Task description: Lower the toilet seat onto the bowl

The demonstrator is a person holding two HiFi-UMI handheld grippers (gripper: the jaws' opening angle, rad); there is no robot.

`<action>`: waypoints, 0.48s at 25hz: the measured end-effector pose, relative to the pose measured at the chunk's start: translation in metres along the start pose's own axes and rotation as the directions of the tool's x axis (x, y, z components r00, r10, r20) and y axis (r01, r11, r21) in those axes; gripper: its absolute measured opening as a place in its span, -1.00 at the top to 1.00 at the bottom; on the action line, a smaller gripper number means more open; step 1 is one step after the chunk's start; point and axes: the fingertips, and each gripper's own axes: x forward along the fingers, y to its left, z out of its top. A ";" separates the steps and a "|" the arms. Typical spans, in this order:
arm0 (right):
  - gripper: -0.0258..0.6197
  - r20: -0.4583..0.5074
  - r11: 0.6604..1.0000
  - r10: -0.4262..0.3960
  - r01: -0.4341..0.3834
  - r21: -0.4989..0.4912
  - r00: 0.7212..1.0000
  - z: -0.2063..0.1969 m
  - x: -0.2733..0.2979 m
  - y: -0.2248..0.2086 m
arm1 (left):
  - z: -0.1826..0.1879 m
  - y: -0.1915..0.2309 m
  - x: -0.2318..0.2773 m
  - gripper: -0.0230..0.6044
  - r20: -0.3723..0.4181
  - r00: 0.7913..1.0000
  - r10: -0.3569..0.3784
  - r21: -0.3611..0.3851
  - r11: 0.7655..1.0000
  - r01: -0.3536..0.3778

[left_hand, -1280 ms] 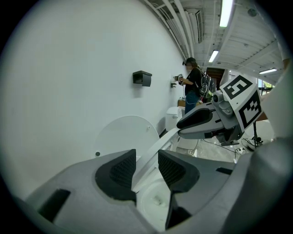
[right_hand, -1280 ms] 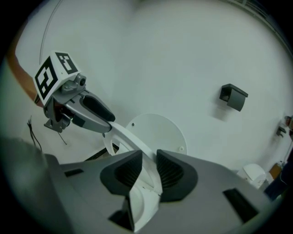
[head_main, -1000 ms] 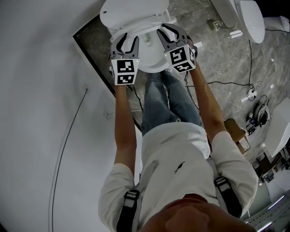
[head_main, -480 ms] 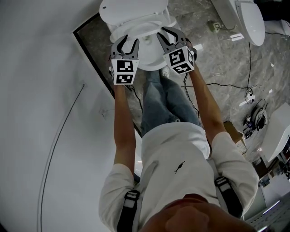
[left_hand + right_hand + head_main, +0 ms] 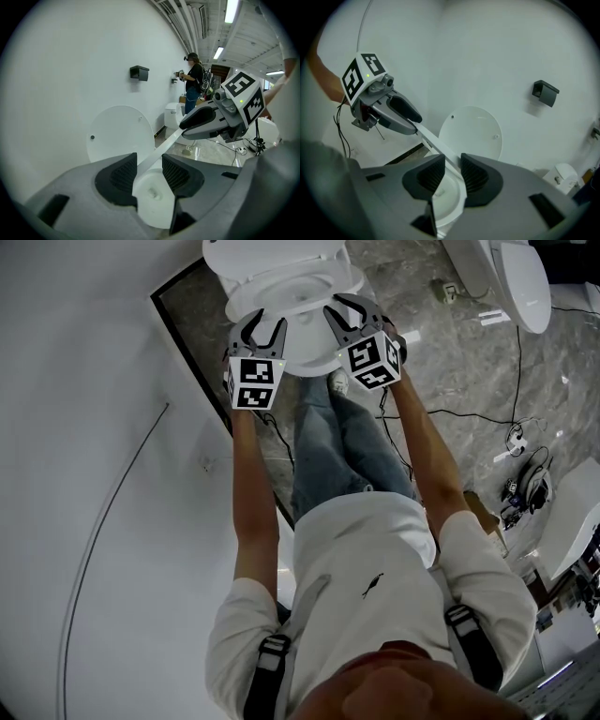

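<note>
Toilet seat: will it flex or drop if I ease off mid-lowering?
Probably stiff: the toilet seat runs straight between left claw and right claw. Glossy plastic, likely slippery. Held clear of the upright lid, it may drop if released.

Your left gripper (image 5: 267,322) and right gripper (image 5: 345,307) hold the toilet seat (image 5: 432,139) by its sides; the lid (image 5: 471,133) stands behind, against the wall (image 5: 487,56).

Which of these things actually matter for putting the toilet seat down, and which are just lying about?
Part of the job: toilet seat, raised lid, bowl, left hand-held gripper and right hand-held gripper, both clamped on the seat.
Just lying about: floor cables, second toilet, black wall box, person in the background.
</note>
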 end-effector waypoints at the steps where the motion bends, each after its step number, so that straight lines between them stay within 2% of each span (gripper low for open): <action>1: 0.58 -0.003 1.000 0.004 -0.004 -0.002 1.000 -0.002 -0.001 0.002 | -0.002 -0.002 0.000 0.42 -0.001 1.000 0.000 0.000 1.000 0.000; 12: 0.57 -0.034 0.999 0.047 -0.048 -0.009 0.998 -0.025 -0.009 0.022 | -0.026 -0.022 -0.005 0.41 -0.020 1.000 -0.006 -0.008 1.000 0.006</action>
